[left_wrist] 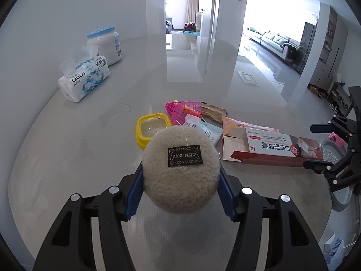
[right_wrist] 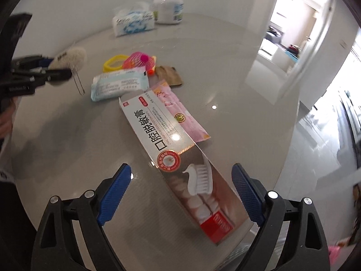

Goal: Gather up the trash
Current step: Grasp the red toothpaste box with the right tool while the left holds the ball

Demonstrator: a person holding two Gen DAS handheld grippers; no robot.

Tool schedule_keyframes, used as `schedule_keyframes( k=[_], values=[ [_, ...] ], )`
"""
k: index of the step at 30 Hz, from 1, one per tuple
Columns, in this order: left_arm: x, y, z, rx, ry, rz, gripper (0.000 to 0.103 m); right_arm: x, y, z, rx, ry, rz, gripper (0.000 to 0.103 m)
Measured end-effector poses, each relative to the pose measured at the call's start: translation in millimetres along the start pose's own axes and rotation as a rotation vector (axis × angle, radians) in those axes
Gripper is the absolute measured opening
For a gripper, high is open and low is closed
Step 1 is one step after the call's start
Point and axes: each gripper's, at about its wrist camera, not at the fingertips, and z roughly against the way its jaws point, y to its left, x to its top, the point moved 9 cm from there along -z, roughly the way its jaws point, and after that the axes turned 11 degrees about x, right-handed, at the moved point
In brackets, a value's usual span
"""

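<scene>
Pinching a round, fluffy beige puff (left_wrist: pixel 181 169) with a black "HAND MADE" label, your left gripper (left_wrist: pixel 180 180) is holding it between its ribbed blue pads (left_wrist: pixel 135 194), above the glossy grey table (left_wrist: pixel 90 135). Just beyond it are lying a yellow lid (left_wrist: pixel 144 131), a pink mesh basket (left_wrist: pixel 178 110), a pale blue wipes pack (right_wrist: pixel 119 85) and a long, flat cardboard toothpaste box (right_wrist: pixel 180 162). Your right gripper (right_wrist: pixel 185 194) is hovering spread wide, straddling the box's near end, its pads not touching it.
</scene>
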Motion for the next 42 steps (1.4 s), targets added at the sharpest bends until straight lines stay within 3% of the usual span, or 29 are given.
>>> schedule_keyframes(
  k=[10,18,22,24,32,38,42],
  values=[
    [3.7,5.3,-3.3,0.025,0.011,0.023,0.057,6.0,-5.9,-44.7,0.045,0.198,0.16,0.086],
    [5.7,7.0,-5.4,0.022,0.016,0.028,0.057,5.4,-5.9,-67.2,0.101,0.222,0.109,0.086],
    [5.0,7.9,-6.7,0.01,0.019,0.032,0.057,4.9,-0.5,-65.9,0.15,0.211,0.064,0.067],
    [4.4,8.0,-7.3,0.003,0.019,0.032,0.057,4.2,1.9,-65.1,0.15,0.211,0.05,0.066],
    [-0.2,9.3,-1.4,-0.013,0.006,0.036,0.057,2.4,28.4,-49.9,0.09,0.123,-0.043,0.054],
    [-3.2,10.3,9.7,-0.02,-0.022,0.031,0.057,3.9,57.9,-20.7,0.074,-0.049,-0.188,0.053],
    [-7.2,4.7,22.7,-0.023,-0.053,0.003,0.057,-1.6,71.3,-0.3,0.014,-0.146,-0.266,0.053]
  ],
)
